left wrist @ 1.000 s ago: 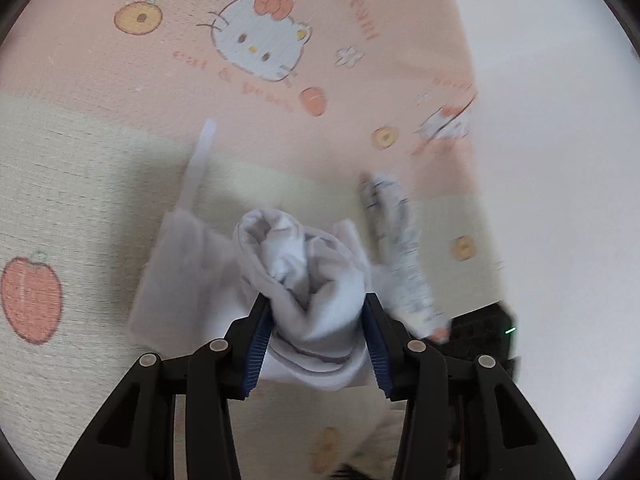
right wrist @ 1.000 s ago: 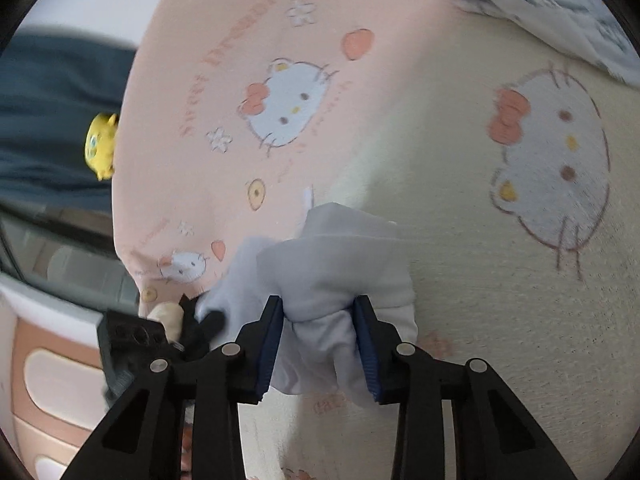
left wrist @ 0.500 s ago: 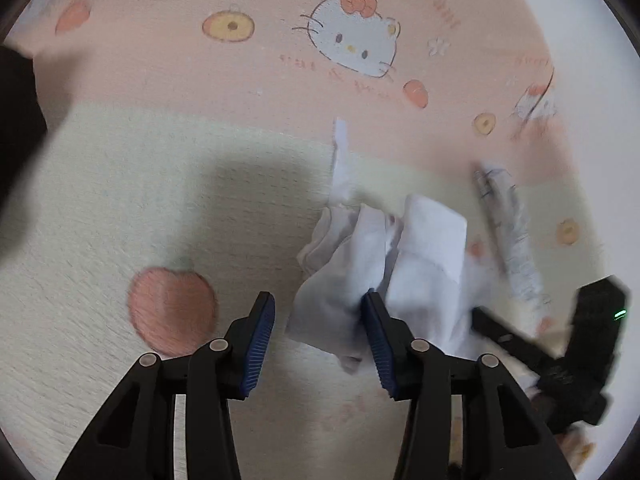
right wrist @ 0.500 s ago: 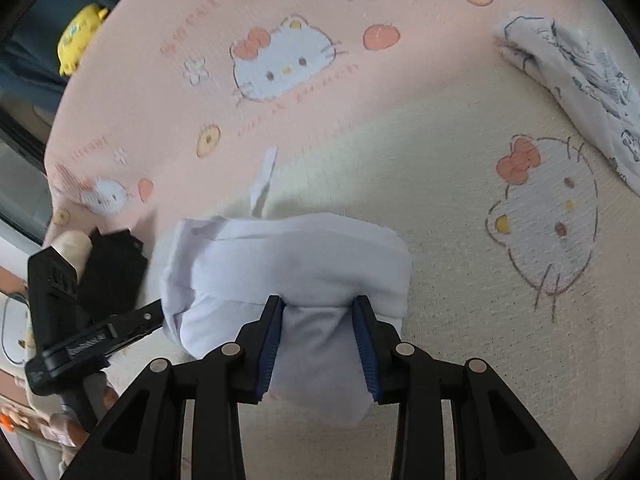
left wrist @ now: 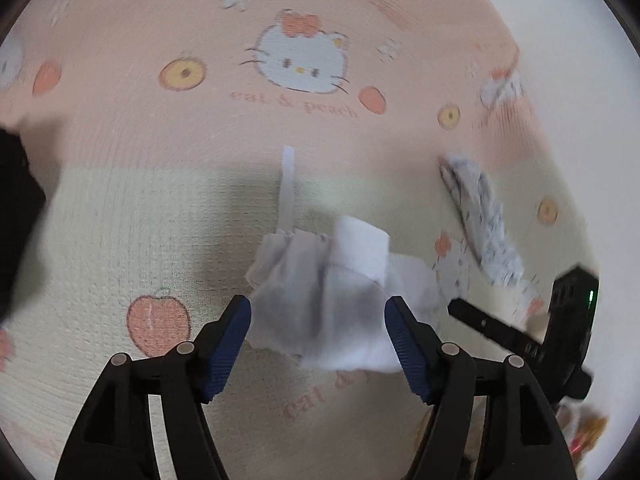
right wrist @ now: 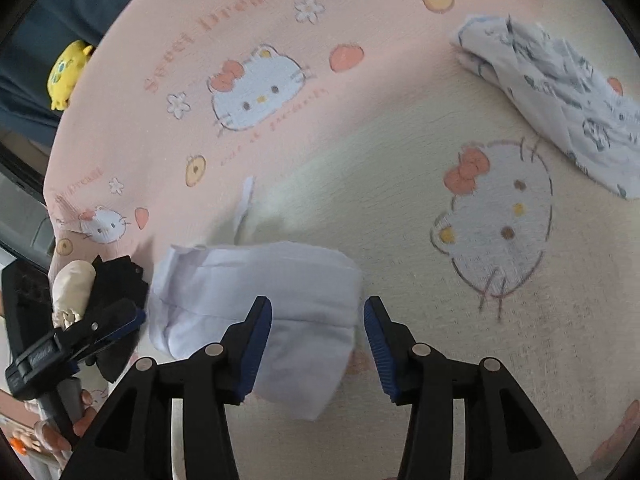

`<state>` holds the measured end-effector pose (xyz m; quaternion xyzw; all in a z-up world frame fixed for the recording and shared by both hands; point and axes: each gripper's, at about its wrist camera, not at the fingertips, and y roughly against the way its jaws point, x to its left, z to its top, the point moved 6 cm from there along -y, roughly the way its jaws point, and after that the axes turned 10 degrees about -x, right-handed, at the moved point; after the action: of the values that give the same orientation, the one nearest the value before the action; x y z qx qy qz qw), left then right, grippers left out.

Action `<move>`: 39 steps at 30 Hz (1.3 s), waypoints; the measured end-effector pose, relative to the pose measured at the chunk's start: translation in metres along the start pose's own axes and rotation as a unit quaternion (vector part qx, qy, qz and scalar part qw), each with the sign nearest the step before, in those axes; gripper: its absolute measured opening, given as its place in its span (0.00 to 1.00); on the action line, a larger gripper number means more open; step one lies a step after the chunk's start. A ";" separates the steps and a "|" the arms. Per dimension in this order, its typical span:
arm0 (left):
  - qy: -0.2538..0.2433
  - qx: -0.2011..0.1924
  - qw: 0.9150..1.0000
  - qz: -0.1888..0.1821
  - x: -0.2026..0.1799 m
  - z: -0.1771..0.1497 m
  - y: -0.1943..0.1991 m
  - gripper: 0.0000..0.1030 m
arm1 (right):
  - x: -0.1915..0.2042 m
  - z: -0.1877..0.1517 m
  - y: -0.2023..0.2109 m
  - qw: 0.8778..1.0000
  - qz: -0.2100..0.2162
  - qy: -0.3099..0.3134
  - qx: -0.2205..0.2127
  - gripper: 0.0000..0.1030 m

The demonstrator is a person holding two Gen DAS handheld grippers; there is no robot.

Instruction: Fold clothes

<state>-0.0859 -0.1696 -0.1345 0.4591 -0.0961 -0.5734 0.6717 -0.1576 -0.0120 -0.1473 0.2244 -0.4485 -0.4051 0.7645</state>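
Observation:
A small white garment (left wrist: pixel 332 292) lies bunched and folded over on the cartoon-cat bed sheet (left wrist: pixel 160 216), a thin white strap (left wrist: pixel 288 184) trailing away from it. My left gripper (left wrist: pixel 318 304) is open, its blue pads standing on either side of the cloth without pinching it. In the right wrist view the same white garment (right wrist: pixel 256 280) is a flat folded bundle. My right gripper (right wrist: pixel 317 308) is open over its near edge, with a gap showing at the right pad. Each view shows the other gripper at its edge.
A grey-patterned white garment (right wrist: pixel 560 112) lies crumpled at the far right of the sheet, also the grey-patterned garment (left wrist: pixel 480 216). A yellow plush toy (right wrist: pixel 66 72) sits against dark fabric beyond the bed's edge. A dark shape (left wrist: pixel 16 208) fills the left margin.
Both grippers were shut on the white garment and held it up. The left let go first, then the right opened. The garment now rests on the sheet.

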 end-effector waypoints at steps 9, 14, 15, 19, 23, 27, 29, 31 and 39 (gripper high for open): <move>-0.103 0.009 0.993 0.058 -0.034 -0.032 -0.016 0.66 | 0.006 -0.019 -0.004 0.999 0.020 -0.005 0.032 0.58; -0.142 -0.004 0.987 0.080 -0.035 -0.042 -0.024 0.65 | 0.014 -0.027 -0.004 0.999 0.033 0.003 0.038 0.58; -0.149 -0.002 0.985 0.083 -0.034 -0.044 -0.025 0.65 | 0.017 -0.029 -0.006 0.999 0.028 0.017 0.038 0.58; -0.155 0.004 0.985 0.082 -0.023 -0.053 -0.027 0.65 | 0.032 -0.046 -0.015 0.993 -0.003 0.100 0.065 0.57; -0.166 -0.007 0.982 0.092 -0.015 -0.056 -0.022 0.60 | 0.043 -0.050 -0.014 0.985 -0.034 0.166 0.034 0.56; -0.140 -0.017 0.986 0.088 -0.004 -0.046 -0.013 0.55 | 0.040 -0.047 -0.013 0.983 -0.053 0.175 0.022 0.39; -0.138 -0.024 0.985 0.098 0.003 -0.039 -0.006 0.37 | 0.036 -0.041 -0.010 0.986 -0.055 0.155 0.013 0.36; -0.136 -0.031 0.985 0.101 0.011 -0.032 0.002 0.36 | 0.032 -0.036 -0.008 0.988 -0.057 0.143 0.004 0.35; -0.062 -0.032 0.995 0.077 0.029 -0.027 -0.003 0.34 | 0.037 -0.037 -0.013 0.985 -0.064 0.160 0.002 0.35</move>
<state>-0.0605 -0.1801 -0.1632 0.3922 -0.1535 -0.5503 0.7209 -0.1214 -0.0504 -0.1565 0.3159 -0.3062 -0.4117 0.7981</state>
